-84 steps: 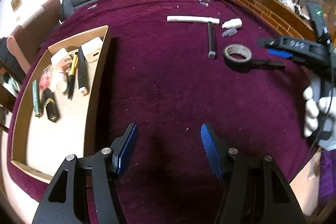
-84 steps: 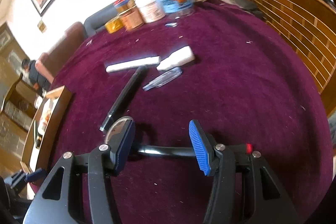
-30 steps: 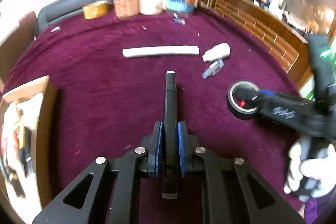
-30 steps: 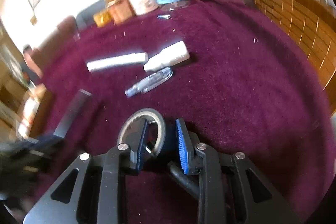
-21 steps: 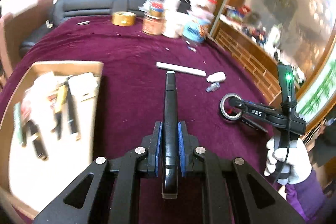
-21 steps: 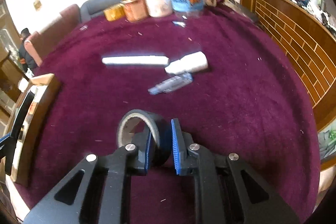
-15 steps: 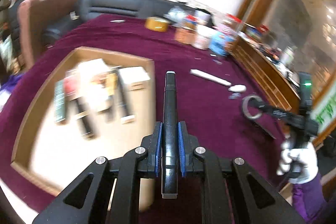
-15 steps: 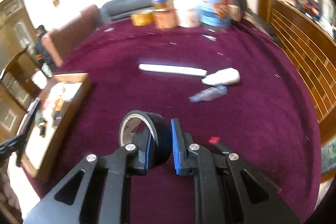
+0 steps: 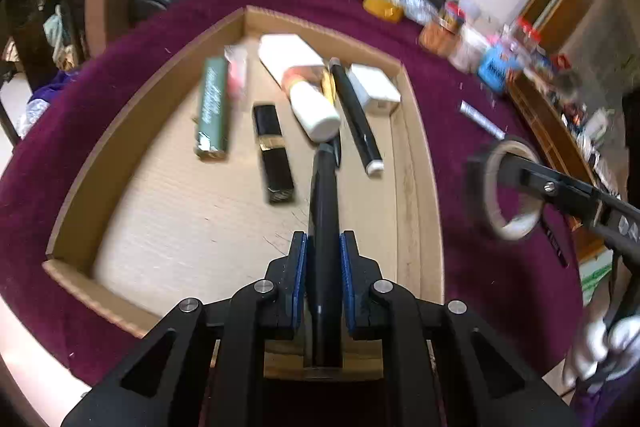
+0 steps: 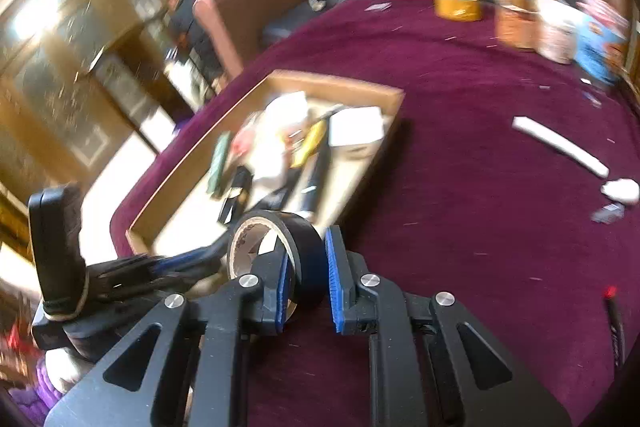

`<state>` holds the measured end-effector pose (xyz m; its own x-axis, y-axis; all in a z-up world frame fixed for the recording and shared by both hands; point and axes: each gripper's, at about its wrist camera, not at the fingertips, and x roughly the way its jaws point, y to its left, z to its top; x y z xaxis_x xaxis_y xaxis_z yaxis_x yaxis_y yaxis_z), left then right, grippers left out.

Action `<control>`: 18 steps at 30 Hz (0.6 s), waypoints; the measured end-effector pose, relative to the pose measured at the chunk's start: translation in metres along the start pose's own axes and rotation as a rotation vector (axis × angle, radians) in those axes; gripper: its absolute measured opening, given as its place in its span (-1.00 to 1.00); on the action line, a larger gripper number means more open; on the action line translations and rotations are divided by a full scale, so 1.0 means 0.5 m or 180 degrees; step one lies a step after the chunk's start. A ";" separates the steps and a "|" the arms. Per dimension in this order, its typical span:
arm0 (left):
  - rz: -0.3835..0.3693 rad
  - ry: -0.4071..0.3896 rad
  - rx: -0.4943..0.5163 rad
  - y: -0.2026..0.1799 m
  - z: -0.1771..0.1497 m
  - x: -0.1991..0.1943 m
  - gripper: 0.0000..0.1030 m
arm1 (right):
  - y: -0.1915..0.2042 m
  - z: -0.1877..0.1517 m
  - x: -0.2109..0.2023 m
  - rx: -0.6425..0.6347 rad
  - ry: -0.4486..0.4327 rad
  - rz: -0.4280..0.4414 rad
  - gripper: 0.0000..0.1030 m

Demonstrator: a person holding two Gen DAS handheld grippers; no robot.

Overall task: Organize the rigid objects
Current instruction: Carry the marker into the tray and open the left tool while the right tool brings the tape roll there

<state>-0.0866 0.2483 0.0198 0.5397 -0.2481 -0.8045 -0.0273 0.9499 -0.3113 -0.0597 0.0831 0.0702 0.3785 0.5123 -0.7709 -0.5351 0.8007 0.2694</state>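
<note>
here the cardboard tray (image 9: 416, 163) lies at the table's left edge, partly filled, with a green box (image 9: 214, 109) near its left wall; its print is too blurred to read. the left gripper (image 9: 323, 277) is clenched on a black pen (image 9: 324, 211), long axis running straight ahead along the fingers, over the tray's bare near end and nearer to it than the other arm. rightward, the right gripper (image 10: 306, 283) grasps a black tape roll (image 10: 290, 239) just beside the tray's right wall.
</note>
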 end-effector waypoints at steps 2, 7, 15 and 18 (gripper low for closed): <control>0.0057 0.0029 0.0039 -0.002 0.004 0.010 -0.74 | 0.032 -0.001 0.042 -0.0131 0.0149 -0.0035 -0.72; -0.0035 -0.0177 -0.0145 0.037 0.001 -0.035 -0.61 | 0.058 -0.005 0.106 -0.0245 0.0383 -0.0156 -0.67; 0.0006 -0.0713 -0.0438 0.102 -0.001 -0.136 -0.08 | 0.075 0.001 0.082 -0.0344 0.0204 -0.0266 -0.39; -0.0052 -0.0841 -0.0426 0.095 0.001 -0.145 -0.07 | 0.074 -0.003 0.042 -0.0330 -0.0011 -0.0246 -0.22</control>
<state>-0.1269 0.3113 0.0636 0.7408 -0.1884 -0.6448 -0.1181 0.9084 -0.4011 -0.0725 0.1230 0.0634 0.4241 0.4514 -0.7851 -0.5794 0.8015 0.1479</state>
